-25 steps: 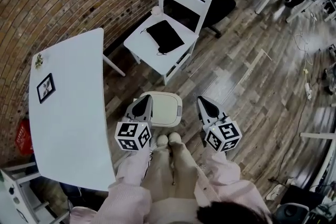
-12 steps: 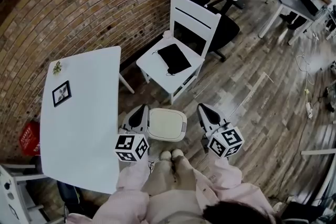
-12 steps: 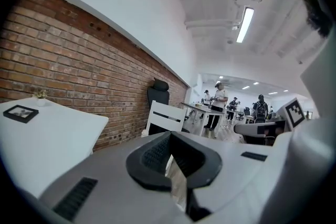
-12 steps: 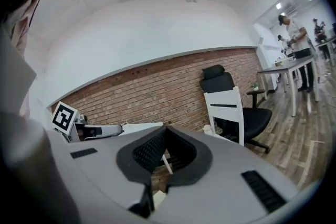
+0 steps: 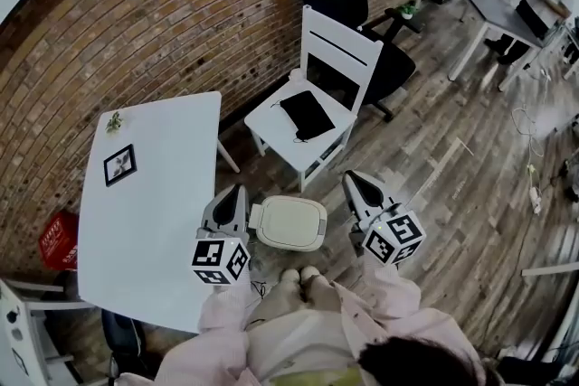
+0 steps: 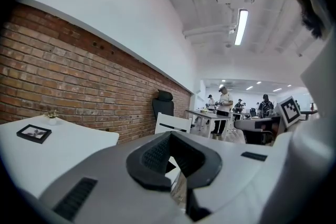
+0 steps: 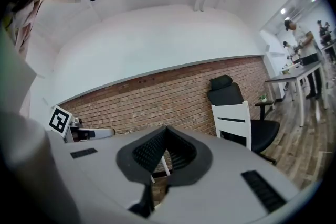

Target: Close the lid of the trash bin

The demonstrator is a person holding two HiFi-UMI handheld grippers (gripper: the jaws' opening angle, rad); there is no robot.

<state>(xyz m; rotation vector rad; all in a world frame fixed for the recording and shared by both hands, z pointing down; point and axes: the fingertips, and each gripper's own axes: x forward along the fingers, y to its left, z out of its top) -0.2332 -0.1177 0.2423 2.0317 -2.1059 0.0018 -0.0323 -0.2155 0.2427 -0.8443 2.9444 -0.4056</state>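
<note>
Sitting on the wooden floor [image 5: 443, 194] just ahead of the person's shoes [image 5: 299, 277], the trash bin [image 5: 289, 224] has its lid down. The left gripper [image 5: 238, 191] and right gripper [image 5: 350, 178] flank it, both clenched on nothing and held clear above it.

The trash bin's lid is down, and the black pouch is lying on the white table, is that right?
Not quite. The black pouch lies on the seat of the white chair, not on the white table; the head view shows it there. The rest stands: the trash bin has its lid down.
</note>
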